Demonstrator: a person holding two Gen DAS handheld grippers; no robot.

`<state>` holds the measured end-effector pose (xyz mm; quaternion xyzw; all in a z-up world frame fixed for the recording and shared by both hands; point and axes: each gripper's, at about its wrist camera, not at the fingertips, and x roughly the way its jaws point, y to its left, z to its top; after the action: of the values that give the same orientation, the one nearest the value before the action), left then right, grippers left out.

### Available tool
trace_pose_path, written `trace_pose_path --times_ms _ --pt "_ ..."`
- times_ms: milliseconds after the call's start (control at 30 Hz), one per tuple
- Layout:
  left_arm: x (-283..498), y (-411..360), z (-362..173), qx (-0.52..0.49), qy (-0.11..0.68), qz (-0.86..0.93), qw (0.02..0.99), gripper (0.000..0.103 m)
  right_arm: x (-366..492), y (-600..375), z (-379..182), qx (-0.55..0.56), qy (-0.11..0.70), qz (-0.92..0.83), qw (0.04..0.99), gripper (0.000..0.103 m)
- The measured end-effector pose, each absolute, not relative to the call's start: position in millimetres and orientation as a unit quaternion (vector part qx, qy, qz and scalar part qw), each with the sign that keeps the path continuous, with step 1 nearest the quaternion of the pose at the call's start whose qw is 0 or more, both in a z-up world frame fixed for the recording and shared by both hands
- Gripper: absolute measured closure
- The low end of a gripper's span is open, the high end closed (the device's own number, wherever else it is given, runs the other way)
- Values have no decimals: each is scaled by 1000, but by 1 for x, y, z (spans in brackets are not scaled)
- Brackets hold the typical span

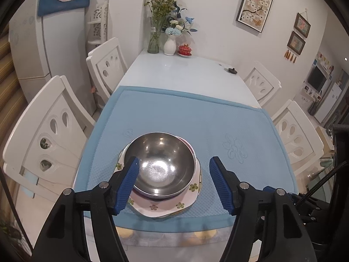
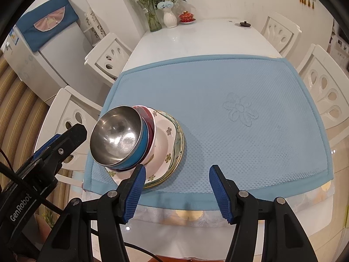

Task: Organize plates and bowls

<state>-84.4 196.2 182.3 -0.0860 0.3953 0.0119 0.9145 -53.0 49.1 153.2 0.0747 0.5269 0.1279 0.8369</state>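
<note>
A steel bowl (image 1: 160, 163) tops a stack of bowls and plates on the blue mat (image 1: 218, 126). Under it sit a blue-sided bowl (image 2: 142, 144), a dark red bowl (image 2: 148, 126), a white flowered plate (image 1: 170, 206) and a green-rimmed plate (image 2: 177, 144). My left gripper (image 1: 174, 181) is open above the stack's near side, its left finger beside the steel bowl's rim. My right gripper (image 2: 176, 187) is open and empty at the mat's front edge, just right of the stack. The left gripper also shows in the right wrist view (image 2: 63, 144), left of the steel bowl (image 2: 115, 135).
The white table (image 1: 185, 72) carries two flower vases (image 1: 162, 37), a red lidded cup (image 1: 185, 50) and a small black lid (image 1: 231, 71) at the far end. White chairs (image 1: 50, 139) stand on both sides. A fridge (image 1: 43, 50) stands at the left.
</note>
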Motion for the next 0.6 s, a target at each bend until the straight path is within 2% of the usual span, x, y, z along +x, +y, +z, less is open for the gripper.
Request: trace_pose_path --times_ms 600 --pt "-80 193 178 -56 413 24 909 38 -52 50 150 82 532 124 833 45"
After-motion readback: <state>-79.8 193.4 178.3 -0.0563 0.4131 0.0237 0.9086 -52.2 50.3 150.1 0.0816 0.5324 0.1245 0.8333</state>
